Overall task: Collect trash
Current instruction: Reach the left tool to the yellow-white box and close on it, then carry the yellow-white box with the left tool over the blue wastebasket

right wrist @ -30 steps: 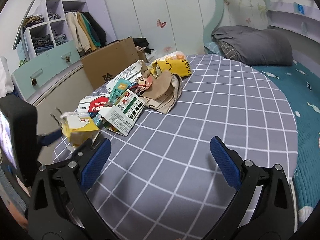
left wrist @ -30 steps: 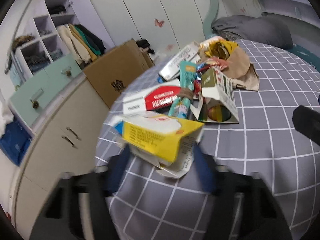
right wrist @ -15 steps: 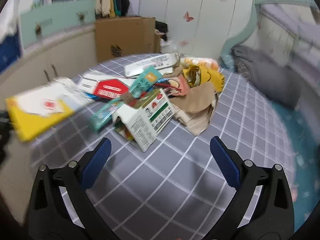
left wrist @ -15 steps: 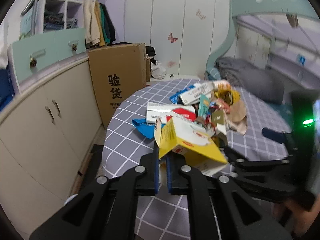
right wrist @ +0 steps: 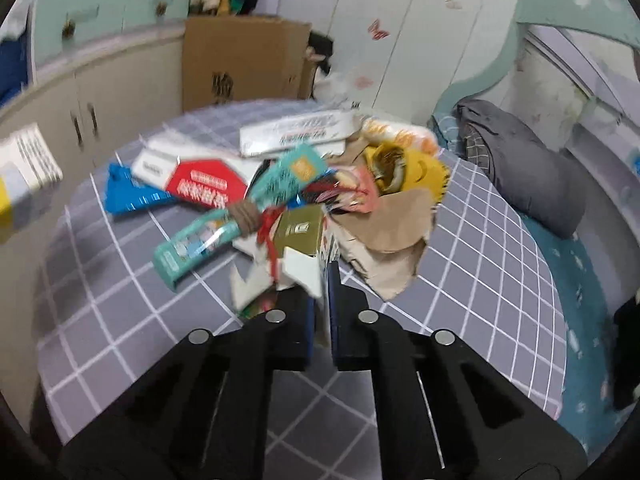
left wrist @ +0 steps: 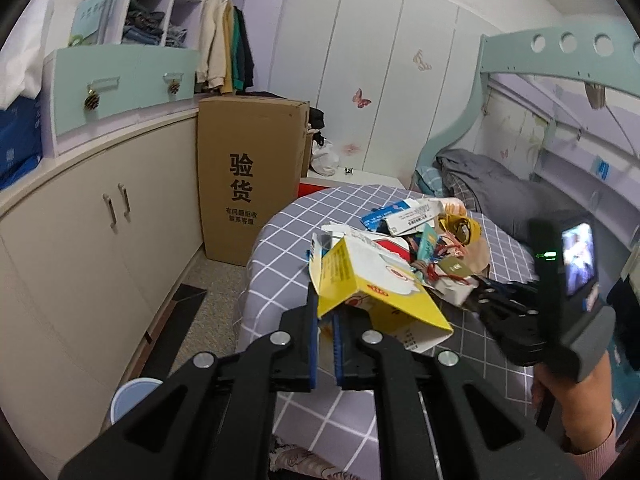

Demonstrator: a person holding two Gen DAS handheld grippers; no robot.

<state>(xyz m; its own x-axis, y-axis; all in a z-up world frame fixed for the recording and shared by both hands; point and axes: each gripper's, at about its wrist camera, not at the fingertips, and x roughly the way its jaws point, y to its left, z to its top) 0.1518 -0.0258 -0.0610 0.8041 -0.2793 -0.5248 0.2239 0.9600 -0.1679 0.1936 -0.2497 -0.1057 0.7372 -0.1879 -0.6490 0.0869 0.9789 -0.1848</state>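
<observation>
We've got the left claw [left wrist: 325, 322] pinching the yellow carton [left wrist: 376, 288] clear of the trash pile [right wrist: 304, 188], while our right claw [right wrist: 320, 300] pinches the white-green carton [right wrist: 302, 260] at that pile's near edge, ready to lift.

Glossy printed cardboard carton [left wrist: 372, 284], matt checked cloth on the table [left wrist: 280, 248], plain brown cardboard box [left wrist: 248, 176] at ten o'clock

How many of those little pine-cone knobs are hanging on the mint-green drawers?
2. The left pine-cone knob hangs on the left one of the mint-green drawers, and the right pine-cone knob on the right one. More may be hidden past the picture's edge.
</observation>
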